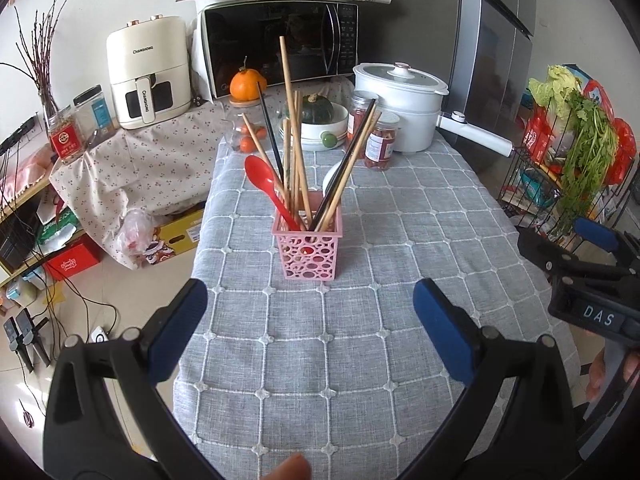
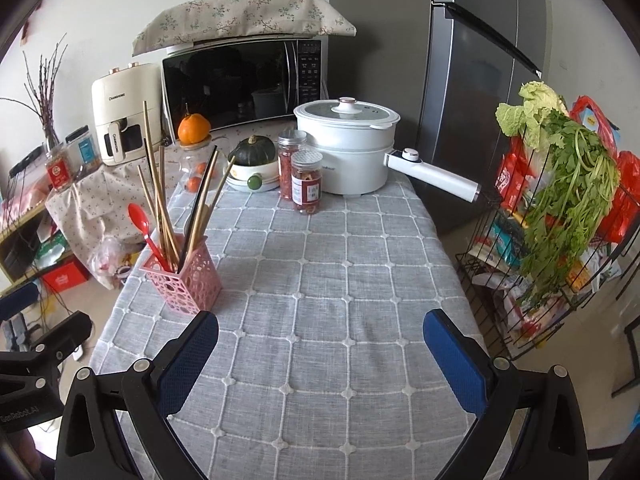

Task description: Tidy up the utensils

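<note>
A pink perforated utensil holder [image 1: 308,250] stands upright on the grey checked tablecloth [image 1: 360,340]. It holds several wooden chopsticks [image 1: 294,140], dark chopsticks [image 1: 346,172] and a red spoon [image 1: 266,184]. In the right wrist view the same holder [image 2: 186,284] stands at the left part of the table. My left gripper [image 1: 310,312] hangs open in front of the holder, a little short of it, with nothing between its fingers. My right gripper [image 2: 320,344] is open over the bare cloth, to the right of the holder, and holds nothing.
At the table's far end stand a white electric pot [image 2: 348,148], two red-filled jars [image 2: 306,182], a bowl with a green squash [image 2: 254,164] and a glass jar topped by an orange [image 1: 248,84]. A wire rack with greens [image 2: 560,208] stands right of the table.
</note>
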Motion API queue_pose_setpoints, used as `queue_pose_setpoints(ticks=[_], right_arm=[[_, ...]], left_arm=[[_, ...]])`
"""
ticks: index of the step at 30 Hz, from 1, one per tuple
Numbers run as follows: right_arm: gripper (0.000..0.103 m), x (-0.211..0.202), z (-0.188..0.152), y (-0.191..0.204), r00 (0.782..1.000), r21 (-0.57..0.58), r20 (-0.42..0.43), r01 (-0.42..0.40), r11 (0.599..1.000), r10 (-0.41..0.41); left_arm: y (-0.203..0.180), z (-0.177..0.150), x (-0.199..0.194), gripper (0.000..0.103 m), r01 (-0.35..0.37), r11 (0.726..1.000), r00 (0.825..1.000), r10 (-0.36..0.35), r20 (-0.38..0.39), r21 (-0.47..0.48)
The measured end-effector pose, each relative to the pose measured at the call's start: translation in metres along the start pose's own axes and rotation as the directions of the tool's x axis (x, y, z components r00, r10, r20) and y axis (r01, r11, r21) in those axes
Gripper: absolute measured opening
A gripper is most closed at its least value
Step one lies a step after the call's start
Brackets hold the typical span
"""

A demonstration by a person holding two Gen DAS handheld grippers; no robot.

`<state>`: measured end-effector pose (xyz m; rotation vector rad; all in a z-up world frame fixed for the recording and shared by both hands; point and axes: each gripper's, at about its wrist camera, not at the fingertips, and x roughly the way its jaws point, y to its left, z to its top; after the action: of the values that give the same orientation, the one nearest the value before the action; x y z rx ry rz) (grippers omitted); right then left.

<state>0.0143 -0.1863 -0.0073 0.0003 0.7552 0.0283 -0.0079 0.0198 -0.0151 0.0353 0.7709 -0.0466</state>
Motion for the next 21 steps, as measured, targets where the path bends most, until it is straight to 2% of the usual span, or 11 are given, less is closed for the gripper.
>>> queue_pose_setpoints(ticks=[21], right_arm=[[0.103, 0.0008, -0.0017, -0.0002, 1.0, 0.035, -0.009, -0.007, 0.999, 0.007]], left_arm=[[-0.002, -0.0034, 0.0072, 0.102, -0.011, 1.0, 1.0, 0.011, -0.018, -0.001]])
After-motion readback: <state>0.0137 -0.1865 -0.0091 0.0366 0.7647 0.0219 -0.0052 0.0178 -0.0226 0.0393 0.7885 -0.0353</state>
